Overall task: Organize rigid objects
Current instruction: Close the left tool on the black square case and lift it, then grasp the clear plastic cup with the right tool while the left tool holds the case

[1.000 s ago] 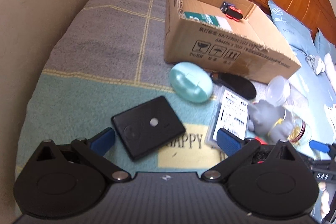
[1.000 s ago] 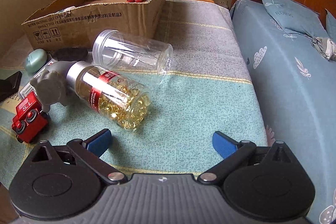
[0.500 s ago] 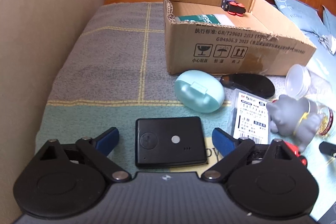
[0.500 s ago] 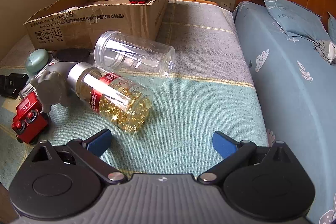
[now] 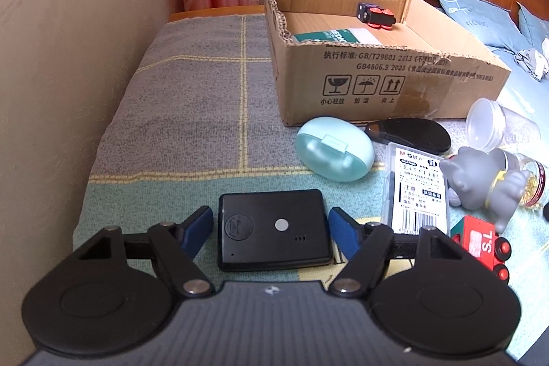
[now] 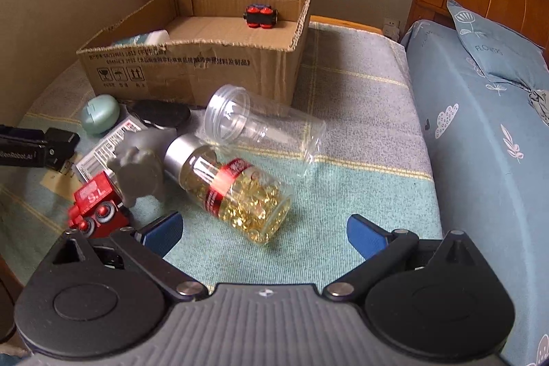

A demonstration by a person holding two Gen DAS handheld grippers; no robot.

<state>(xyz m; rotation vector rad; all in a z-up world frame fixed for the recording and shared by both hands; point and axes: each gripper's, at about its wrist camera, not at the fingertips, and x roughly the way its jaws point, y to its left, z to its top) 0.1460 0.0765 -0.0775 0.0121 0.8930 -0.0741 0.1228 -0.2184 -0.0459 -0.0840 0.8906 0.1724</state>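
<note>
- Rigid clutter lies across the checked woven blanket (image 5: pixel 192 112), in front of the open brown cardboard box (image 5: pixel 377 81) it belongs in — I judge the box is the collection point, since a small red-and-black toy car (image 5: pixel 375 16) and a green-and-white packet (image 5: pixel 329 35) already sit inside.
- Leftmost of the loose pieces, the flat black rectangular plastic device (image 5: pixel 272 230) lies flat between the blue pads of my left gripper (image 5: pixel 271 228). Those jaws have just been closing around it; the pads sit just beside its short edges, and I cannot tell whether they press yet, so I call it bracketed, not gripped.
- Next over, the pale teal egg-shaped case (image 5: pixel 334 151), a black oval case (image 5: pixel 410 134) against the box wall, a clear labelled card pack (image 5: pixel 417 194), a grey rubbery animal figure (image 5: pixel 487 184) and a red toy train (image 5: pixel 480 244) crowd together.
- Farther right, the silver-capped jar of golden capsules (image 6: pixel 233 187) and the empty clear plastic jar (image 6: pixel 264 129) lie on their sides, touching.
- My right gripper (image 6: pixel 264 234) hangs open over the blanket near the capsule jar, holding nothing — waiting its turn, I think.
- Against a second ago: the device was skewed and ahead of wide left pads; now it sits square between them. The right view looks down from slightly higher.
</note>
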